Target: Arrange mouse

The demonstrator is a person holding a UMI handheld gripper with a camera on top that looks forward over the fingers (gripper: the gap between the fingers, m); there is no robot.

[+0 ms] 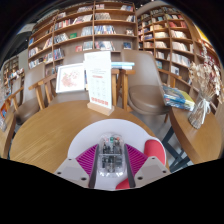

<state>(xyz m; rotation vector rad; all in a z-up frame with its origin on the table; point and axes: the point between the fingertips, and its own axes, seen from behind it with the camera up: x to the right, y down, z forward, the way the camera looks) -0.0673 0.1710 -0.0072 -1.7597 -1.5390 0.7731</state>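
A clear, see-through mouse [110, 152] with visible electronics inside sits between my gripper's [111, 160] fingers. The magenta pads [88, 157] press against both of its sides, so the fingers are shut on it. It is held just above a round white mat [112, 131] with a pink-red part [154, 150] at its right, on a round wooden table [60, 130].
A white standing sign [99, 82] stands at the table's far edge, with a book or panel [70, 77] to its left. Wooden chairs [146, 95] ring the table. A stack of books [180, 98] lies on a table at right. Bookshelves [90, 25] fill the background.
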